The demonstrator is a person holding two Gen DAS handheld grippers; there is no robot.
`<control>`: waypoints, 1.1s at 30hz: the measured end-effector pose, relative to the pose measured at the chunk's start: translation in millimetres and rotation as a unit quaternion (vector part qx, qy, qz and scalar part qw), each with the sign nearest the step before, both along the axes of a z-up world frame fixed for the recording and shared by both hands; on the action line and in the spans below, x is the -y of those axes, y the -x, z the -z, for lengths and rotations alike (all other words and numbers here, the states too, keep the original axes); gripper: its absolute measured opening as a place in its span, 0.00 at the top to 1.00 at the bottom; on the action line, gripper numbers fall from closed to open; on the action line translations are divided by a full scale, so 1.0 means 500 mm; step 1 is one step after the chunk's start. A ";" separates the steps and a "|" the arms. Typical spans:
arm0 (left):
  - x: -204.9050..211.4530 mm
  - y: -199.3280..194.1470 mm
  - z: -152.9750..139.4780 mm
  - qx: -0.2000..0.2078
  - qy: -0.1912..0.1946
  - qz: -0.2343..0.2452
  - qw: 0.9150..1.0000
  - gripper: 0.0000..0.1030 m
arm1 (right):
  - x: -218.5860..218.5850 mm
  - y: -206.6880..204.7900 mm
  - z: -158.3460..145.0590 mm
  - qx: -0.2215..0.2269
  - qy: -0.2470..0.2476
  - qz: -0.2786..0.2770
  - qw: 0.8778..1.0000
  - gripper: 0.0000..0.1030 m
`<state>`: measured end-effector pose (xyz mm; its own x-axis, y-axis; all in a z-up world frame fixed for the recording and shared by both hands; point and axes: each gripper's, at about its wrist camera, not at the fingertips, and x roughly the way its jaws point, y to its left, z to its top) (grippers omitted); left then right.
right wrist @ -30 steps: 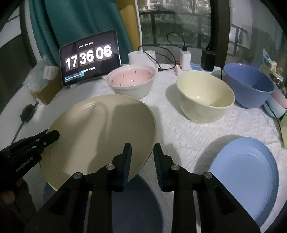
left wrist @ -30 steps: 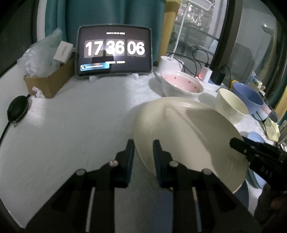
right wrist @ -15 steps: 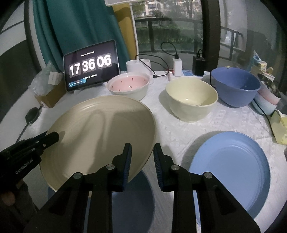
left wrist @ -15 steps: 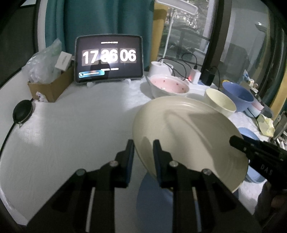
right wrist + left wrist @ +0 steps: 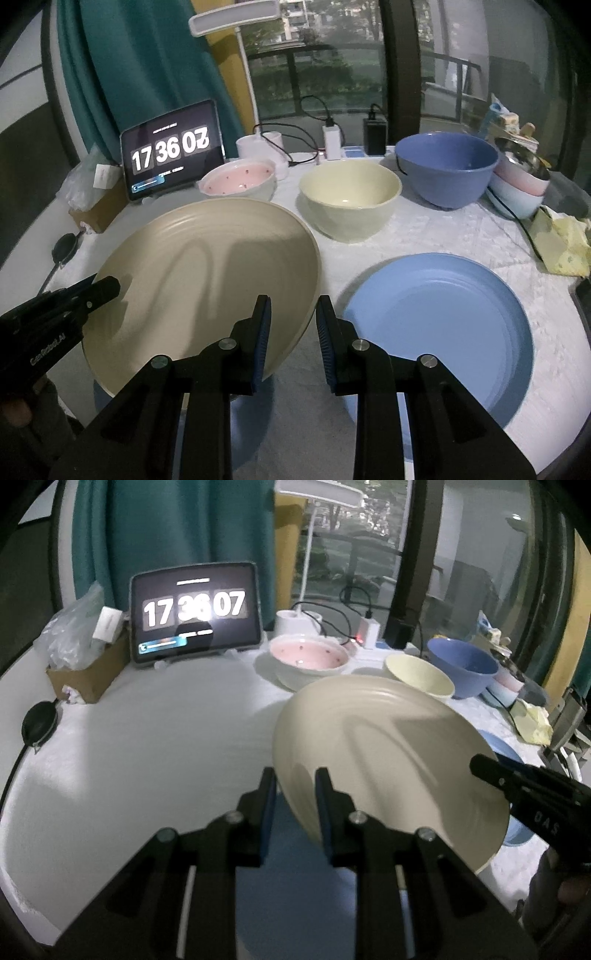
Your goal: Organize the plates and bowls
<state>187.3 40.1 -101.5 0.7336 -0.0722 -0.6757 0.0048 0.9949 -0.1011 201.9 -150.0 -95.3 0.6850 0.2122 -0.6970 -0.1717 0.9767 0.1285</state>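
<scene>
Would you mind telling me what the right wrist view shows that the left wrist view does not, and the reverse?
Only the right wrist view shows the whole light blue plate flat on the table and the left gripper on the cream plate's left rim. Only the left wrist view shows the right gripper on its opposite rim and the bare white tabletop. Both show the cream plate, clock tablet, and the pink, cream and blue bowls.

Black left tool (image 5: 291, 794) and right tool (image 5: 292, 321) — blue pads, silver screws, white lettering.
</scene>
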 end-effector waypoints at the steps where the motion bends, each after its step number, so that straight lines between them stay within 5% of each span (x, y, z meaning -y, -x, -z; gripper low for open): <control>1: 0.008 0.001 -0.001 0.000 -0.001 0.003 1.000 0.79 | 0.007 0.003 0.000 0.001 -0.001 0.003 1.000 0.74; 33: 0.212 0.005 0.009 -0.016 -0.040 0.068 0.997 0.79 | 0.212 0.058 0.029 0.001 -0.036 0.070 0.997 0.74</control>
